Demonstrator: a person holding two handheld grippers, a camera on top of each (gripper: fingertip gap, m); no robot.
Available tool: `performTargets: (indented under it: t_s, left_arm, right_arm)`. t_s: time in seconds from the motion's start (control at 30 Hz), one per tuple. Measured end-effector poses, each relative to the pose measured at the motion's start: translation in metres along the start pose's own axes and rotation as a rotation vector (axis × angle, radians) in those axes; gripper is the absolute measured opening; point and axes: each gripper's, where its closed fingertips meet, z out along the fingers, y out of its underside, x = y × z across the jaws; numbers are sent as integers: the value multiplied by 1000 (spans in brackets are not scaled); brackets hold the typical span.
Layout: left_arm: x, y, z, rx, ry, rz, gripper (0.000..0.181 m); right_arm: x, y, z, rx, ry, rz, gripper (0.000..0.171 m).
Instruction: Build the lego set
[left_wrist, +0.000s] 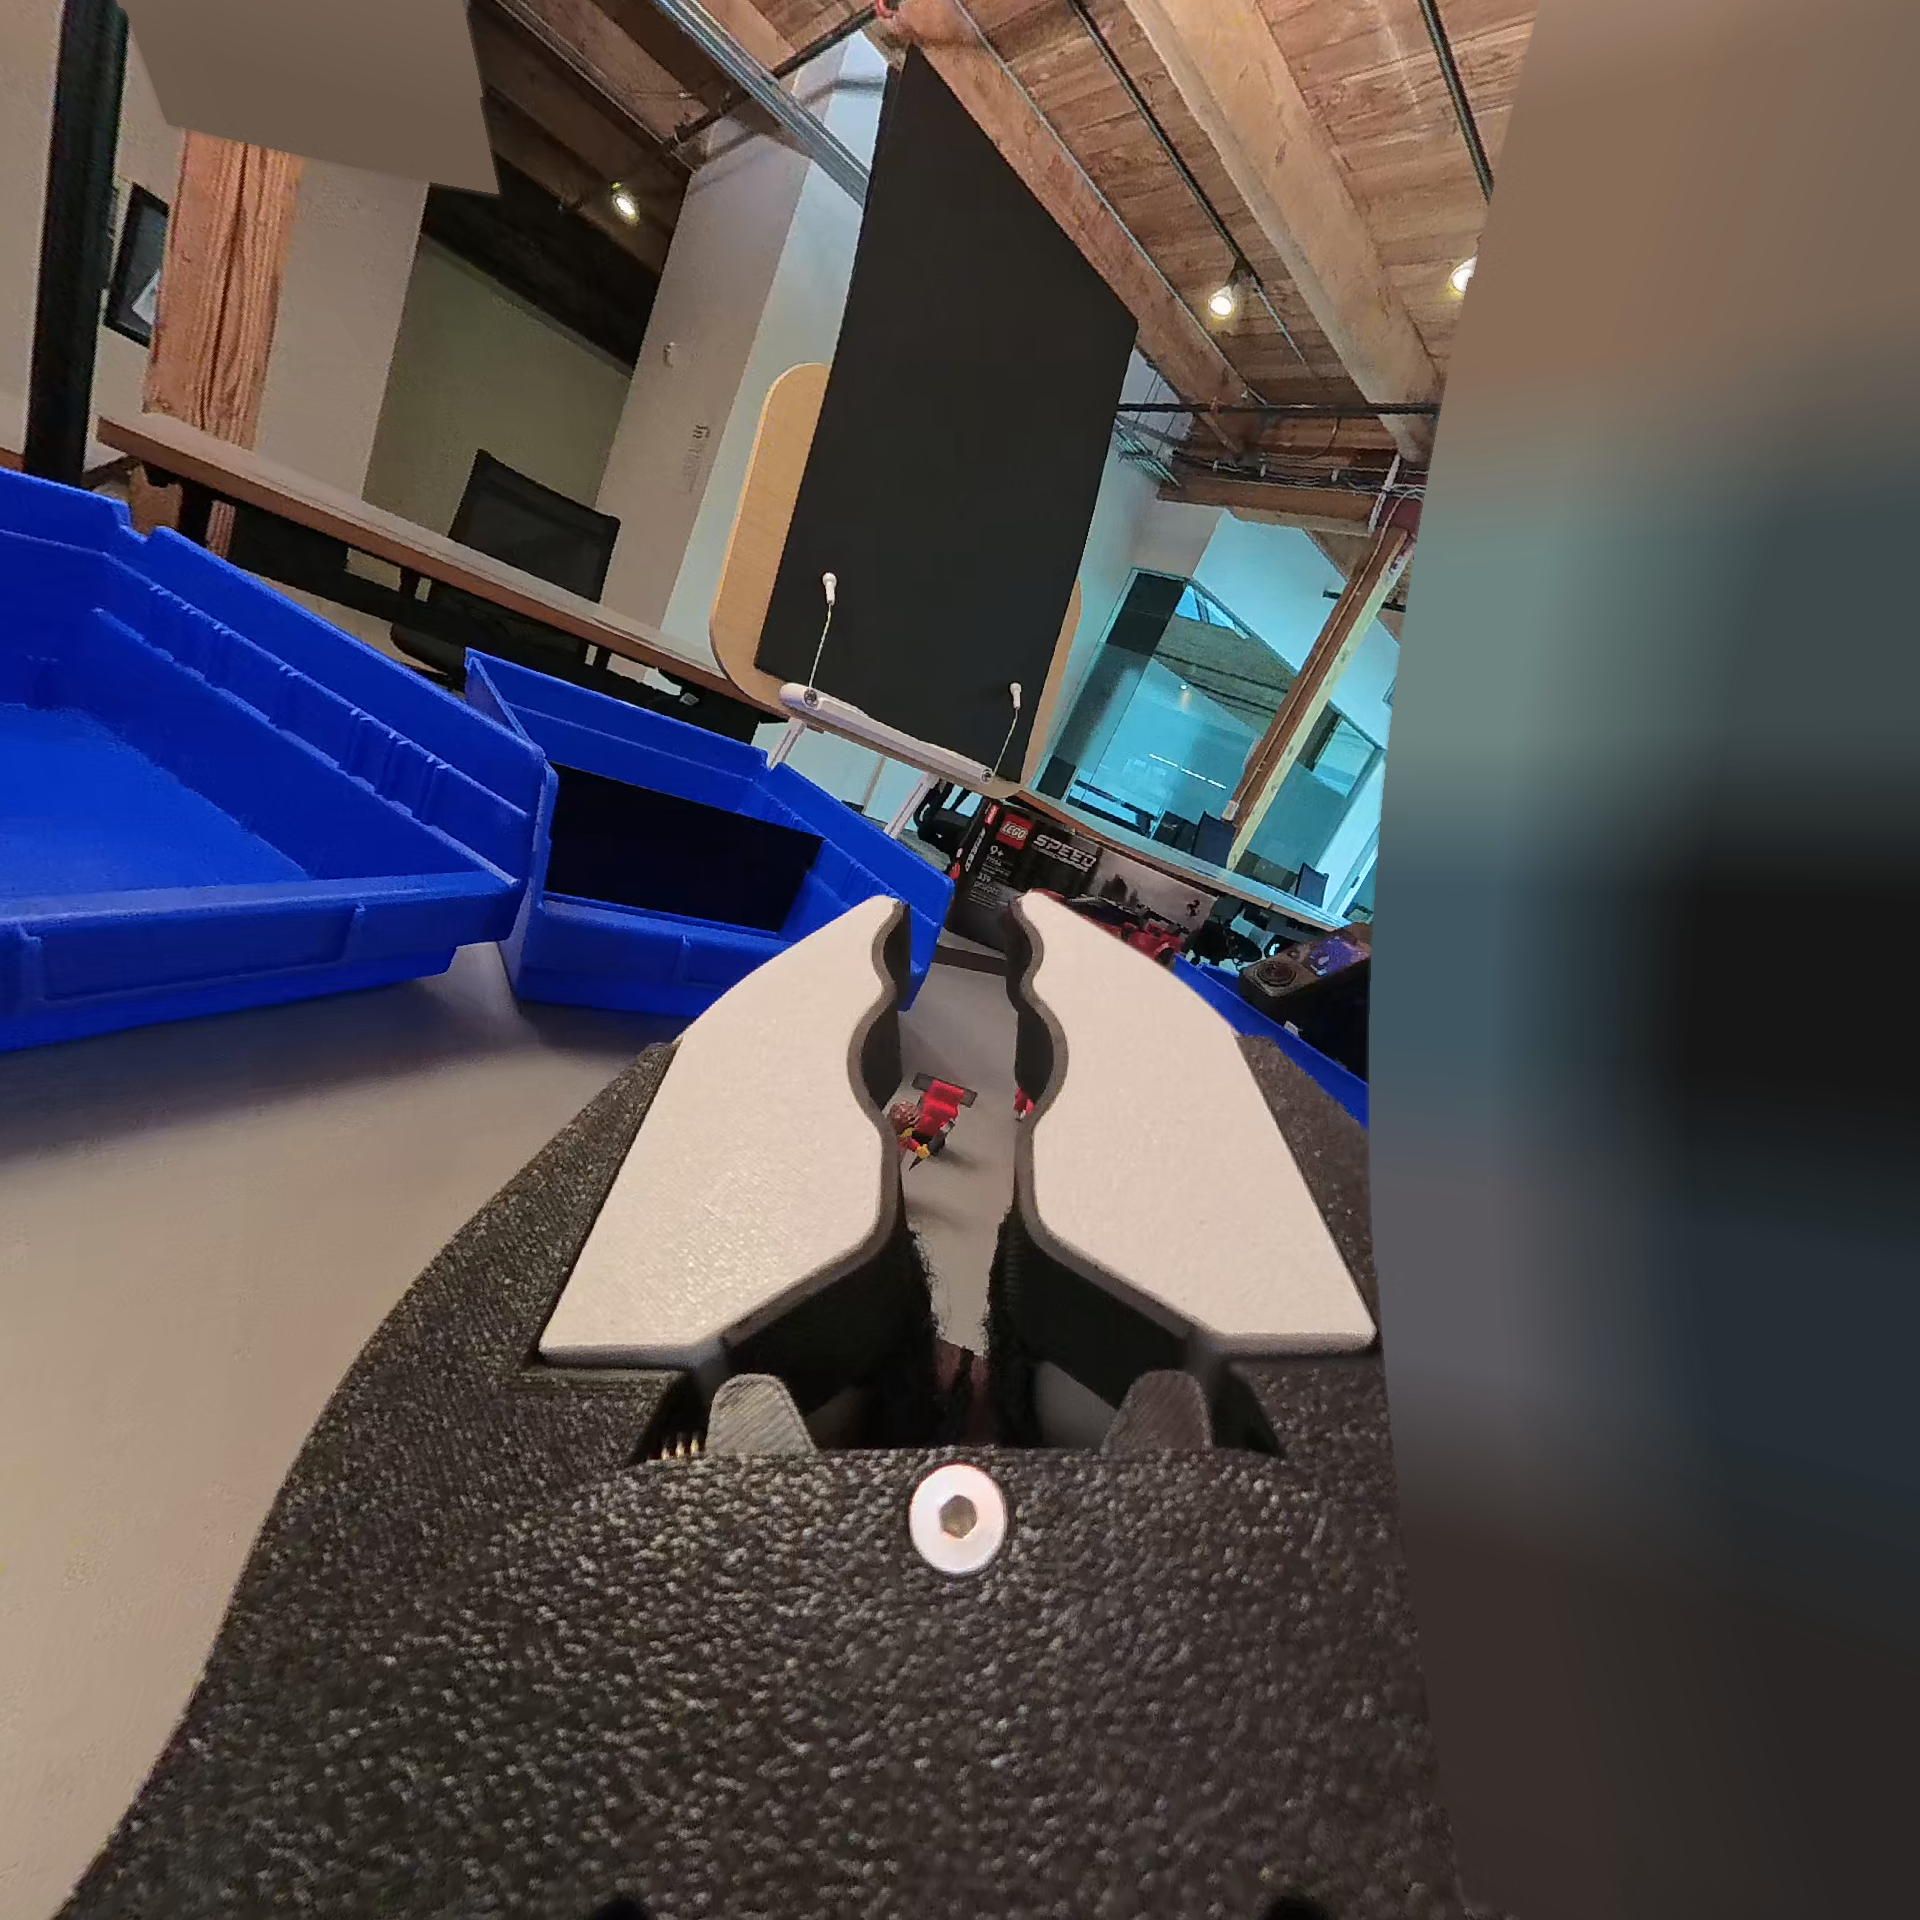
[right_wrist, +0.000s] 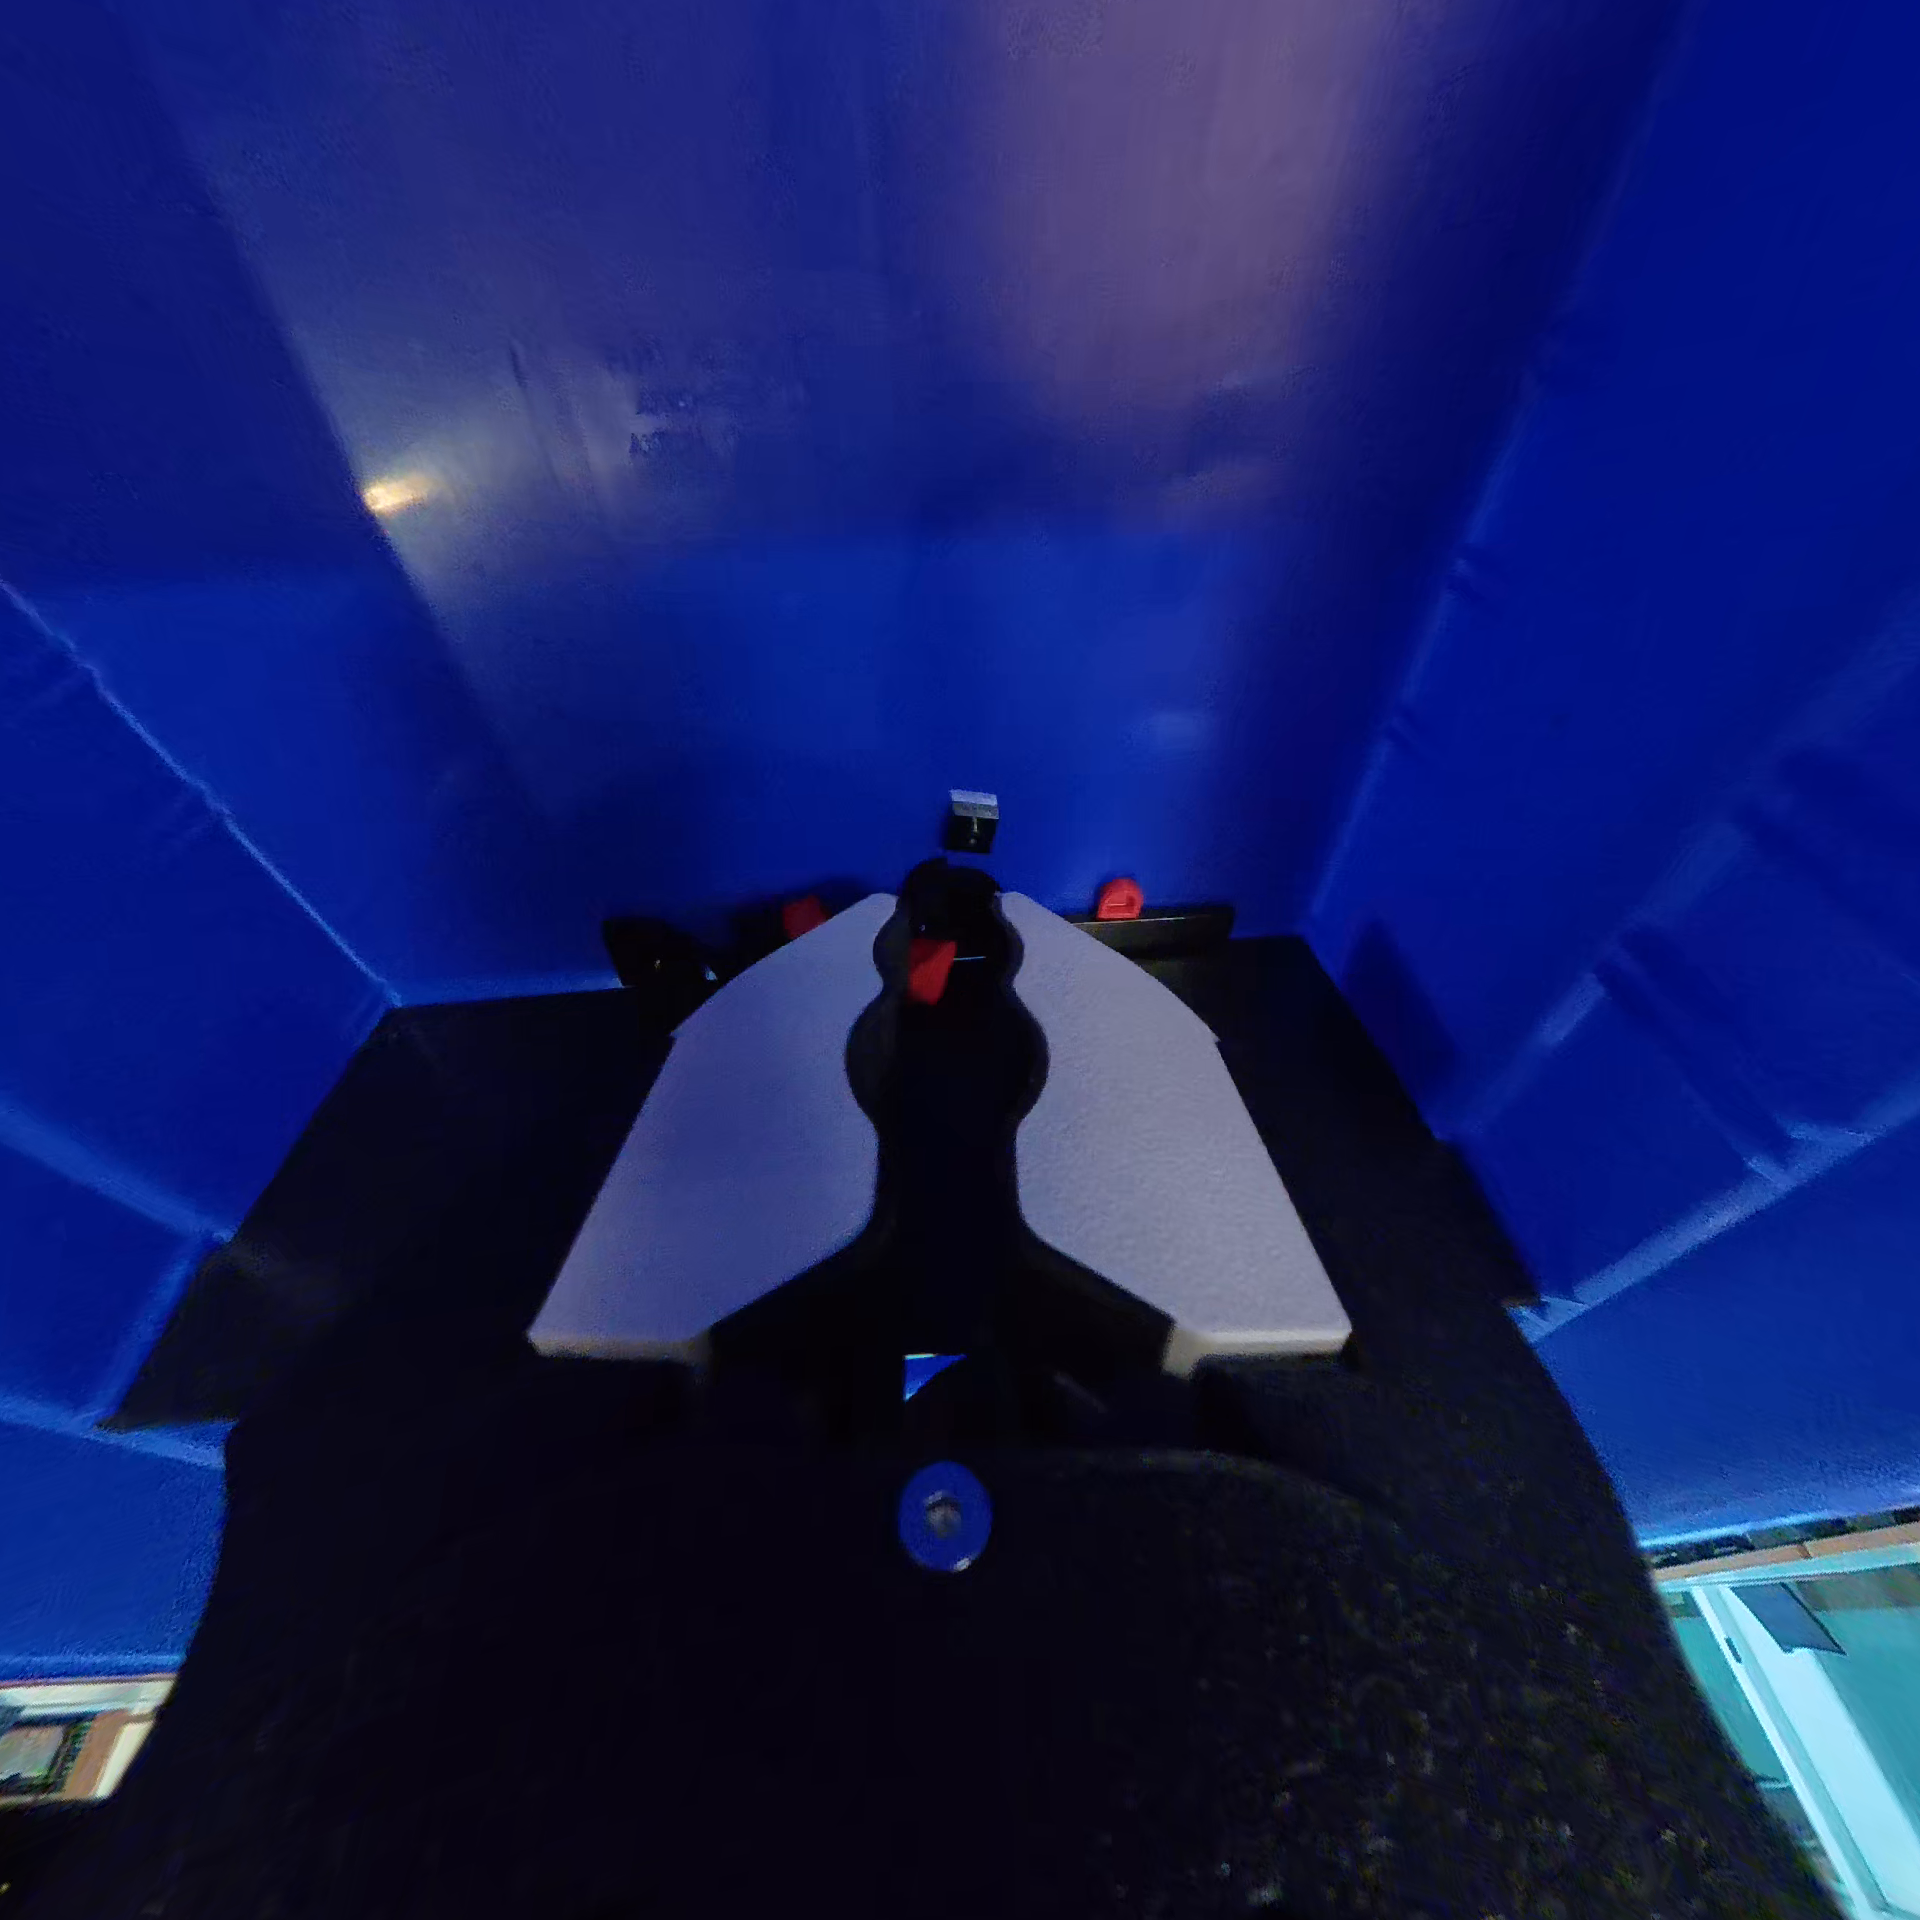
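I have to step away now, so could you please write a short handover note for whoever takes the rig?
Left gripper: slightly open, empty, low over the grey table, facing a small red lego assembly.
Right gripper: reaching inside a blue bin, tips nearly closed around a small red piece; grip unconfirmed.
More red pieces lie at the bin's back wall.
Done: only that small assembly.
Left: most of the build.

The grey table (left_wrist: 260, 1247) carries two blue plastic bins (left_wrist: 239, 790) side by side, a small red lego assembly (left_wrist: 935, 1112), and a lego box (left_wrist: 1023, 857) farther back.
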Motion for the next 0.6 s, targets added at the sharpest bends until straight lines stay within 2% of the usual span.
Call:
performTargets:
  t_s: [0.13,0.3,0.4,0.5,0.6]
  left_arm:
    - [2,-5,-3,9,2,8,17]
    - [7,-7,-4,2,19,33,17]
    - [12,-8,-6,2,32,40,17]
    - [16,-8,-9,2,38,50,17]
    - [22,-7,-9,-11,56,71,17]
  right_arm:
    - [2,-3,-10,50,7,1,8]
    - [-3,-7,-40,256,-31,76,5]
    - [-19,-9,-49,349,-112,92,5]
    - [-30,-21,-68,527,-173,135,5]
    - [-23,-18,-66,517,-87,148,6]
